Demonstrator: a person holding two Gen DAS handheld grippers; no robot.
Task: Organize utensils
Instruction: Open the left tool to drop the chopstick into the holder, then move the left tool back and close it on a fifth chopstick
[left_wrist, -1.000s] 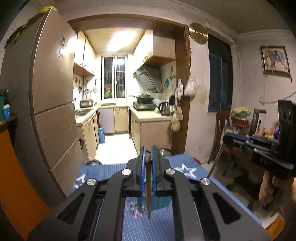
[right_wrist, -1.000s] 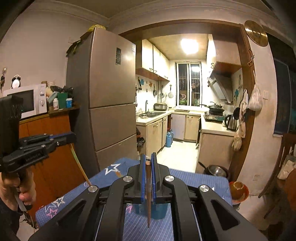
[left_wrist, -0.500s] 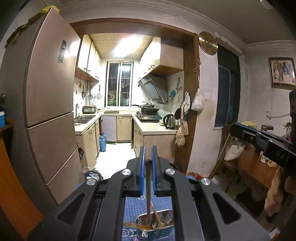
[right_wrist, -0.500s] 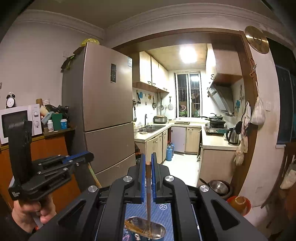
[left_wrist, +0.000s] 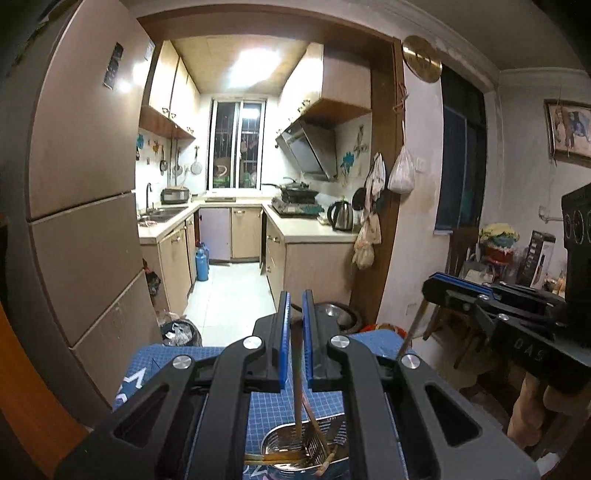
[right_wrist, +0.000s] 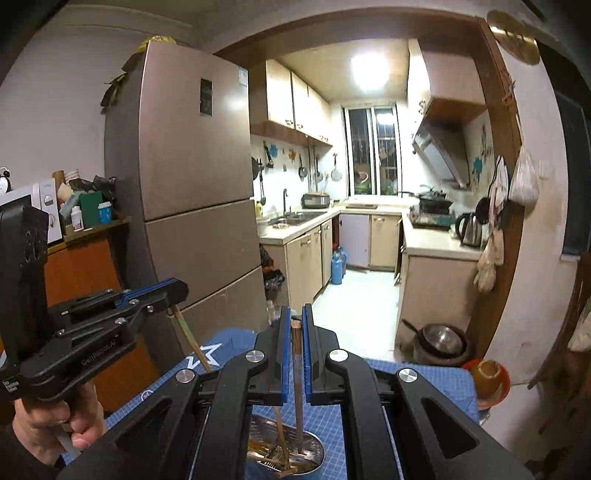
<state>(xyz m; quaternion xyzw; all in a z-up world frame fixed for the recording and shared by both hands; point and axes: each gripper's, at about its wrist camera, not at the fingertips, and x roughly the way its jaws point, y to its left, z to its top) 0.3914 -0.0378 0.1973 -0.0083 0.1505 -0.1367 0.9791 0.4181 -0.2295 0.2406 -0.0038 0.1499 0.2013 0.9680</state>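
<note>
My left gripper (left_wrist: 293, 321) has parted jaws, with a brown chopstick (left_wrist: 296, 376) standing loose between them, its lower end inside the perforated metal utensil holder (left_wrist: 306, 448). My right gripper (right_wrist: 295, 328) likewise has parted jaws around a second brown chopstick (right_wrist: 297, 384) that reaches down into the same holder (right_wrist: 291, 452). Several other chopsticks lie in the holder. The right gripper also shows in the left wrist view (left_wrist: 439, 286), and the left gripper in the right wrist view (right_wrist: 173, 291).
The holder stands on a blue gridded mat with white stars (right_wrist: 406, 384) on a small table. A tall fridge (right_wrist: 192, 206) stands to the left, the kitchen doorway lies ahead, and a metal pot (right_wrist: 441, 341) sits on the floor.
Both grippers lowered their chopsticks into the holder, then their jaws opened a little, so the chopsticks stand loose.
</note>
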